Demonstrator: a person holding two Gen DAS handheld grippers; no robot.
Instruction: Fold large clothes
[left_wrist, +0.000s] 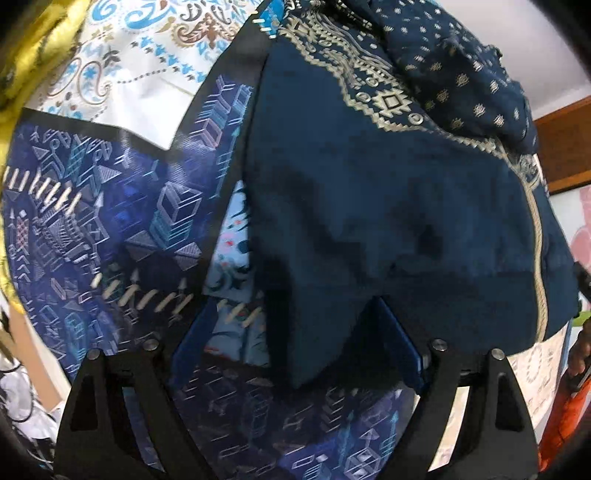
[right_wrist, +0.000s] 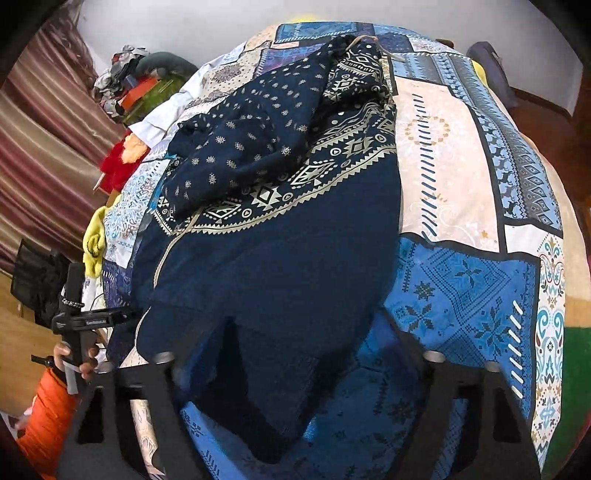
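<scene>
A large navy garment (left_wrist: 369, 192) with a gold geometric band and a dotted upper part lies spread on the patchwork bedspread (left_wrist: 110, 221). My left gripper (left_wrist: 295, 332) stands open over the garment's near hem. A plain navy corner hangs between its blue fingers (left_wrist: 402, 343), and the pads do not press on it. In the right wrist view the same garment (right_wrist: 280, 258) runs up the bed. My right gripper (right_wrist: 310, 339) is open, its jaws astride the other near corner of the hem, with cloth lying loosely between them.
The bedspread (right_wrist: 461, 295) covers the whole bed. A hand (right_wrist: 79, 363) in an orange sleeve holds the left gripper's handle at the bed's left edge. Yellow cloth (left_wrist: 40, 48), red cloth (right_wrist: 118, 166) and a clothes pile (right_wrist: 125, 74) lie along the sides, by striped curtains (right_wrist: 44, 147).
</scene>
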